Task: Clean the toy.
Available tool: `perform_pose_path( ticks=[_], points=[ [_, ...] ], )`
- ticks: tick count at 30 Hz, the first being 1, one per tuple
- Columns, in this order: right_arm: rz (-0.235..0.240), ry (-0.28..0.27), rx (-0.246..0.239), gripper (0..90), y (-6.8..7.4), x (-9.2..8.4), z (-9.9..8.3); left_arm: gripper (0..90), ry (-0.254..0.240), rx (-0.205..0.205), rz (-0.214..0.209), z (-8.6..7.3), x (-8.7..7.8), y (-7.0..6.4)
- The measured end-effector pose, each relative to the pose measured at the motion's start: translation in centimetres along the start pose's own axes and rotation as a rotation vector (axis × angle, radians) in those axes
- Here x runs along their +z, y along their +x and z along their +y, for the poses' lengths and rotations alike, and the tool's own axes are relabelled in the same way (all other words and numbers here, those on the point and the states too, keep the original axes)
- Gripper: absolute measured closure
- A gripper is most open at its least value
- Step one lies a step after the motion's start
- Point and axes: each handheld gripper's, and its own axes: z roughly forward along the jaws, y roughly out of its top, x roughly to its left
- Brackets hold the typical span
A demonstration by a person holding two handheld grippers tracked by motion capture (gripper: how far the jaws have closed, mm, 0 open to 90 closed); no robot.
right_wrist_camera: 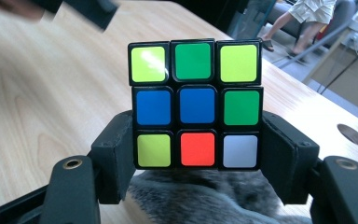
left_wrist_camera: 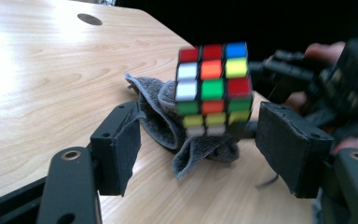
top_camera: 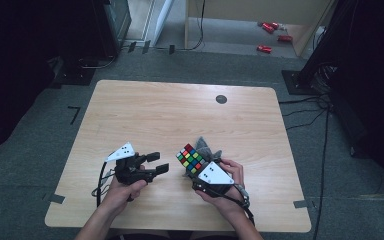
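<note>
Right gripper view: my right gripper (right_wrist_camera: 193,154) pinches the puzzle cube (right_wrist_camera: 195,103) by its bottom layer, above the grey cloth (right_wrist_camera: 205,196).

Cube is stiff, light, slick plastic with turning layers; I judge flat opposite faces give the best hold, as my pads sit now. Cloth (top_camera: 206,148) is soft and limp on the table (top_camera: 145,110), just under the cube (top_camera: 190,158). My left gripper (top_camera: 156,163) stands spread, nothing between its jaws, beside the cube. No containers here.
</note>
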Motion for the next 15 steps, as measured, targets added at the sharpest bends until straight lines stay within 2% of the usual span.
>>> perform_pose_path(
  ticks=[3, 5, 8, 9, 12, 15],
  points=[
    [-0.003, -0.01, 0.032, 34.6, -0.3, -0.4, 0.3, 33.3, 0.005, 0.079, 0.021, -0.3, 0.4, -0.7],
    [0.011, -0.021, 0.067, 34.5, -0.6, -0.7, 0.6, 31.1, 0.023, 0.163, 0.055, -0.6, 0.8, -1.4],
    [0.058, -0.049, 0.178, 34.6, -1.0, -1.3, 1.3, 29.8, 0.049, 0.296, 0.15, -1.0, 1.2, -2.6],
    [0.074, -0.056, 0.209, 34.5, -1.1, -1.4, 1.6, 27.8, 0.053, 0.328, 0.159, -1.2, 1.4, -2.8],
    [0.127, -0.059, 0.284, 34.5, -1.3, -1.7, 2.1, 22.3, 0.072, 0.392, 0.151, -1.6, 1.9, -3.4],
    [0.163, -0.051, 0.303, 34.5, -1.0, -1.7, 2.3, 19.1, 0.062, 0.435, 0.17, -1.9, 2.2, -3.8]
  ],
)
